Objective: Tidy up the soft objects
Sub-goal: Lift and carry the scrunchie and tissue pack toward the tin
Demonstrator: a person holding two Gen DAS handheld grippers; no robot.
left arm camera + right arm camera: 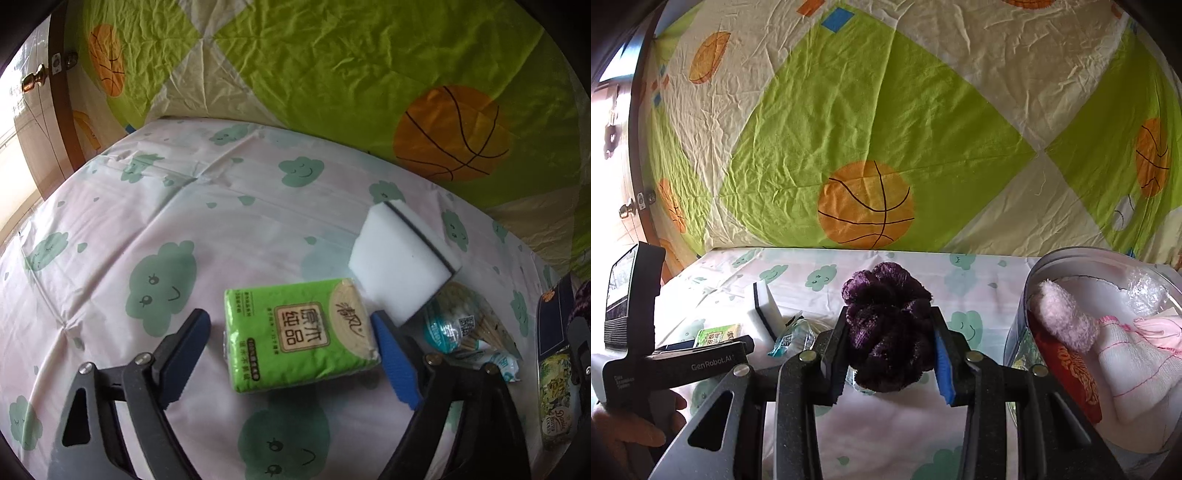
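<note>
Left wrist view: the left gripper (291,332) hovers low over the surface, jaws wide around the green tissue pack (295,334); closing off-centre could nudge the white sponge (402,258) touching it.

Right wrist view: the right gripper (888,350), held level, clamps the purple scrunchie (888,328); a loose pinch could drop it short of the round tin (1030,295).

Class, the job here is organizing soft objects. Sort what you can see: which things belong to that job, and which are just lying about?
Part of the job:
purple scrunchie, in the right gripper
tissue pack, between the open left gripper fingers
white sponge
round tin holding soft items

Lying about:
cotton swab packet
biscuit tin
</note>
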